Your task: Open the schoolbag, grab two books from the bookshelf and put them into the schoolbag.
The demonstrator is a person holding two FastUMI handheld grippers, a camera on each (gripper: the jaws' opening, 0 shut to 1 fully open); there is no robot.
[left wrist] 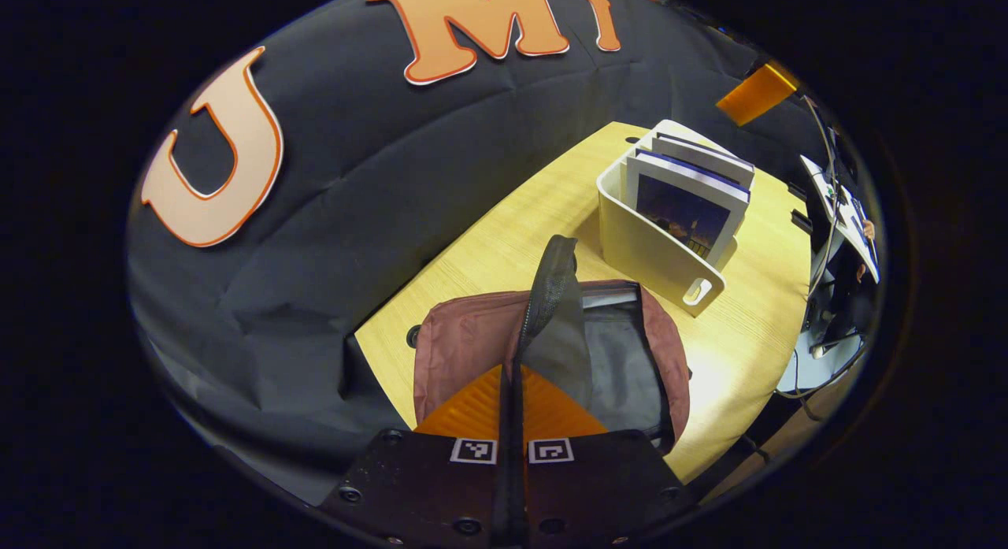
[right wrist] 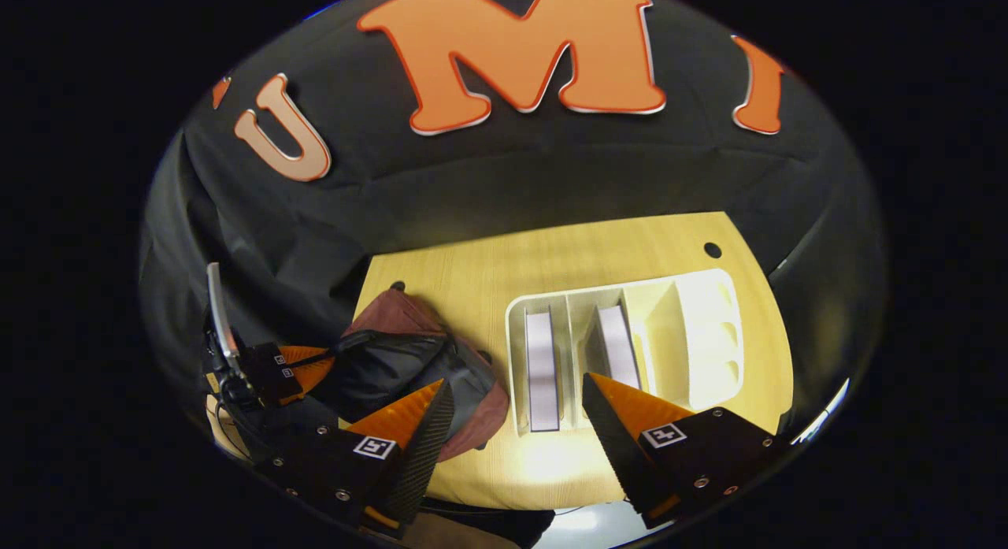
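The left gripper pinches the schoolbag's flap up, baring its lining. The right gripper hovers agape above two books in the bookshelf, beside the schoolbag on the worktop.

Overhead light falls brightly on the pale wooden table, with glare washing out the white plastic bookshelf in the right gripper view. The black cloth wall stays dim. Fisheye distortion bends the table edges, and the far right clutter is perhaps slightly blurred.
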